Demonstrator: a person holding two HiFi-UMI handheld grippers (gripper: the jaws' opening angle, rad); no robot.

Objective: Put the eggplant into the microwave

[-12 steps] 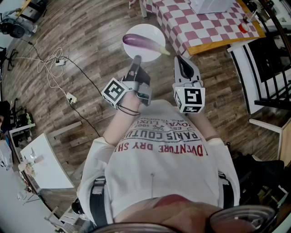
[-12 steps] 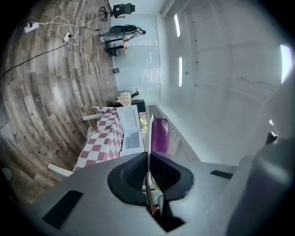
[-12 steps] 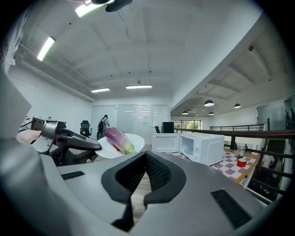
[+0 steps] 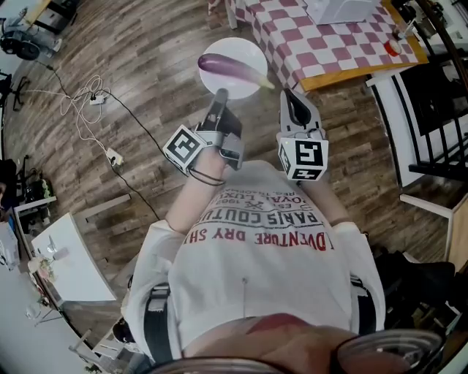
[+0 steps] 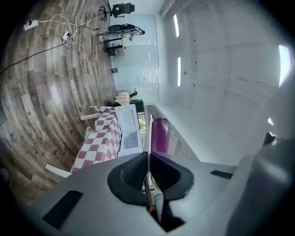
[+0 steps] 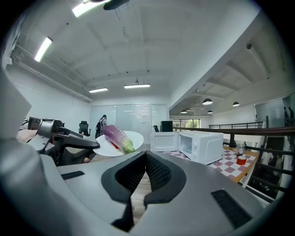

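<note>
A purple eggplant (image 4: 229,69) with a green stem lies on a white plate (image 4: 245,50) held out over the wooden floor. My left gripper (image 4: 219,95) is shut on the plate's near rim. In the left gripper view the plate's edge (image 5: 149,133) runs as a thin line between the closed pads, with the eggplant (image 5: 160,134) beyond. My right gripper (image 4: 289,95) hangs beside it on the right, shut on nothing. The right gripper view has its pads (image 6: 138,171) together, with the eggplant (image 6: 115,137), the plate (image 6: 133,137) and the white microwave (image 6: 201,145) ahead, its door (image 6: 163,141) open.
The microwave (image 4: 338,9) stands on a table with a red-and-white checked cloth (image 4: 329,40) at the upper right. A red object (image 6: 241,160) sits on that table. Dark chairs (image 4: 431,95) stand at the right. Cables and a power strip (image 4: 91,98) lie on the floor at the left.
</note>
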